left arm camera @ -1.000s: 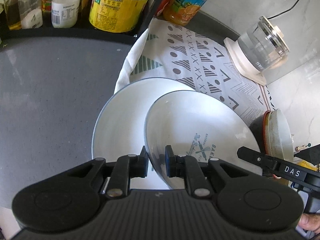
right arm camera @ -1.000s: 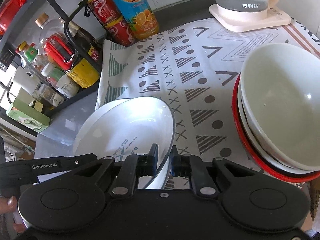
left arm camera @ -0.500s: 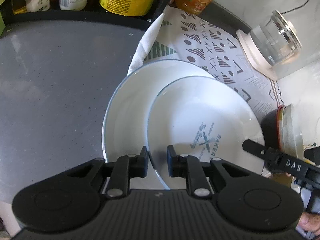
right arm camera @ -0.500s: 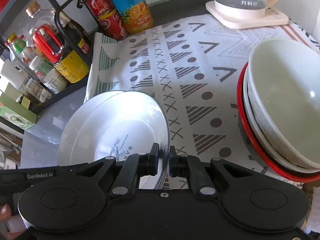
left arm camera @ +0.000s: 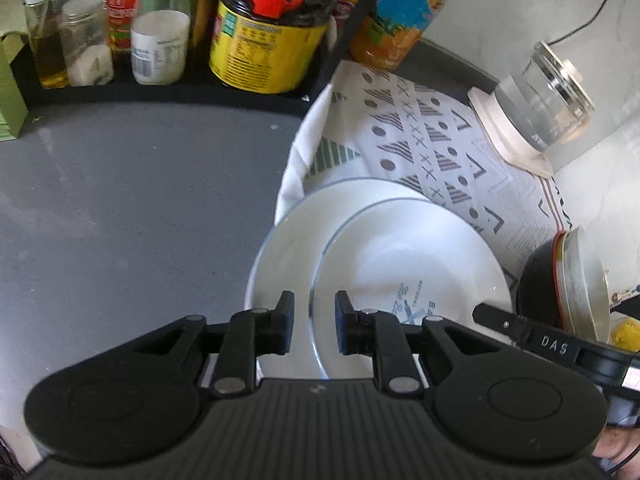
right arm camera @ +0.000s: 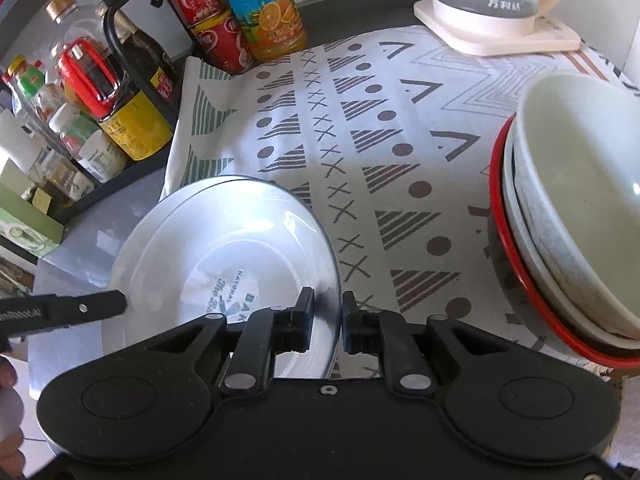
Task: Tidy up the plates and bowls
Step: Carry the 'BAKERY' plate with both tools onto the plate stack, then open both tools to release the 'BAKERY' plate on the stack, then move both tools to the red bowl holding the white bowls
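The top plate [left arm camera: 404, 264] now lies flat on the lower plate [left arm camera: 280, 264]; both grippers, left [left arm camera: 314, 322] and right [right arm camera: 329, 320], have opened narrowly around its rim. This stacking step looks finished.

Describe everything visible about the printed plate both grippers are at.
The printed plate is white, glossy, ceramic-looking, shallow with a thin dark rim line and blue-grey lettering at its centre. It lies nested on a second white plate, offset toward the cloth. Each gripper, left and right, straddles its rim, jaws slightly apart.
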{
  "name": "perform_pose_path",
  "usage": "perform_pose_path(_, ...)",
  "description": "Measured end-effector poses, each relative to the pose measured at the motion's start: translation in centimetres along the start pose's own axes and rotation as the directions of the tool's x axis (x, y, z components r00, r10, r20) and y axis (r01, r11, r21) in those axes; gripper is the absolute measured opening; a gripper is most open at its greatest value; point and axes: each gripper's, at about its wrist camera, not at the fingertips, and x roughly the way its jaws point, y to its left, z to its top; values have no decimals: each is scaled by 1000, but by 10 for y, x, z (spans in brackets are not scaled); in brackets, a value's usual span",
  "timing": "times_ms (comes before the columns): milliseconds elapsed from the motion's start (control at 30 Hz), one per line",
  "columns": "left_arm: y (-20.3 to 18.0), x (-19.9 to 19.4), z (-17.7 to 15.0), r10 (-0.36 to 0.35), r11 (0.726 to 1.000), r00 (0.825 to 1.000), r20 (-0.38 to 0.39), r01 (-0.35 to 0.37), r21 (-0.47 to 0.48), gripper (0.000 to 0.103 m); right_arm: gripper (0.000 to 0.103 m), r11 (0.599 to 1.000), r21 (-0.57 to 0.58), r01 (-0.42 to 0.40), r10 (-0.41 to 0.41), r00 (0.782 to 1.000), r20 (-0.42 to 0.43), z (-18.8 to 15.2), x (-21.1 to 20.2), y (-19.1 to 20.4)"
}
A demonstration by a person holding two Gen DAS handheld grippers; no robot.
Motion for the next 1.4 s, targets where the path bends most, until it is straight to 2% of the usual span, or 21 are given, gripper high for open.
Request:
perform_pose_path(433, 9, -5, -2, 19, 999, 1000, 12, -19, -38, 21, 19, 999, -32, -6, 6, 1000, -4, 1, 0, 1)
perform_pose_path(600, 3, -10, 0, 26, 1000, 999, 20, -26, -18, 32, 32, 997, -58, -44, 44, 999, 10, 4, -11, 4)
perform_pose_path(667, 0, -12, 3, 36, 999, 999, 25, -36, 3, 40, 34, 995, -56, -80, 81, 997, 19, 7, -17, 3)
perform_pose_path(733, -4, -14, 6, 51, 999, 998, 30, -51, 9, 47, 50, 990, -76, -120, 124, 991, 55, 12, -29, 5)
perform_pose_path(800, -8, -18, 10, 41, 999, 998, 38, -41, -1, 49, 77, 984, -127, -122, 137, 984, 116, 17, -44, 9)
perform_pose_path(867, -14, -19, 13, 22, 1000, 999, 39, -21, -13, 49, 86, 981, -149, -126, 148, 977, 152, 24, -56, 9)
perform_pose_path(933, -22, -18, 17, 38, 999, 999, 32, -37, -29, 50, 89, 978, -146, -146, 171, 969, 178, 32, -68, 5)
perform_pose_path(1000, -29, -21, 20, 25, 998, 999, 43, -23, -54, 53, 98, 976, -150, -156, 185, 960, 210, 37, -76, 0)
perform_pose_path(1067, -36, -18, 21, 11, 999, 999, 42, -9, -49, 59, 98, 980, -133, -151, 178, 960, 218, 42, -82, -8)
perform_pose_path(1133, -47, -14, 22, 36, 999, 999, 29, -35, -28, 59, 102, 979, -119, -163, 187, 957, 222, 46, -86, -18)
perform_pose_path(1233, -59, -15, 22, 36, 999, 998, 52, -36, -11, 61, 103, 987, -104, -126, 149, 957, 250, 48, -90, -34)
perform_pose_path(1300, -68, -14, 22, 33, 999, 998, 61, -33, -1, 67, 103, 989, -71, -128, 142, 958, 250, 47, -91, -46)
perform_pose_path(1367, -79, -12, 21, 45, 999, 997, 69, -46, 15, 79, 103, 991, -69, -116, 131, 955, 265, 45, -95, -56)
perform_pose_path(1400, -84, -11, 21, 45, 999, 996, 76, -47, 24, 82, 103, 993, -69, -100, 115, 956, 272, 45, -97, -60)
